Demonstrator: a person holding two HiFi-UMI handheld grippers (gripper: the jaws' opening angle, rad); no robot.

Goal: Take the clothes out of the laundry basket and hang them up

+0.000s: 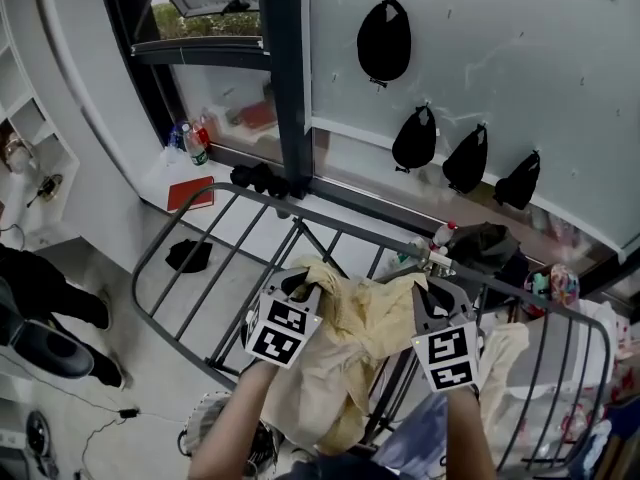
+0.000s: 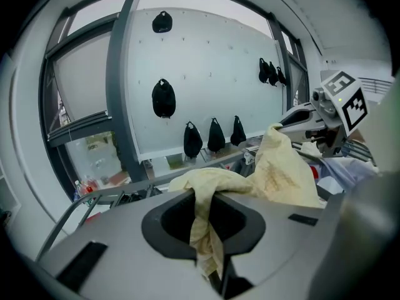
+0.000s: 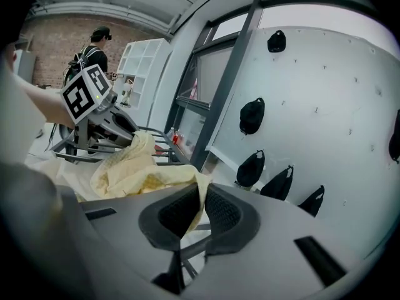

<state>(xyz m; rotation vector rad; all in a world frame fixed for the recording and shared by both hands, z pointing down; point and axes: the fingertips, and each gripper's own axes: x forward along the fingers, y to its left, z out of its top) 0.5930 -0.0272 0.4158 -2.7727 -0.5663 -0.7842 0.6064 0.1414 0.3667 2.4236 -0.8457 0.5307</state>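
Note:
A pale yellow garment [image 1: 350, 338] hangs bunched between my two grippers above the grey drying rack [image 1: 222, 192]. My left gripper [image 1: 305, 282] is shut on one edge of it; in the left gripper view the yellow garment [image 2: 275, 167] runs down into the pinch of the left gripper [image 2: 203, 216]. My right gripper [image 1: 432, 290] is shut on the other edge, and in the right gripper view a thin fold of the yellow garment [image 3: 137, 167] sits between the pads of the right gripper [image 3: 199, 208]. Most of the cloth sags below and between the hands.
Several black caps [image 1: 384, 40] hang on the white wall behind the rack. A whitish garment [image 1: 500, 358] lies over the rack's right side. Bottles [image 1: 195, 143] and a red book [image 1: 190, 193] sit on the sill. A person [image 3: 94, 49] stands far off by white shelves [image 3: 140, 67].

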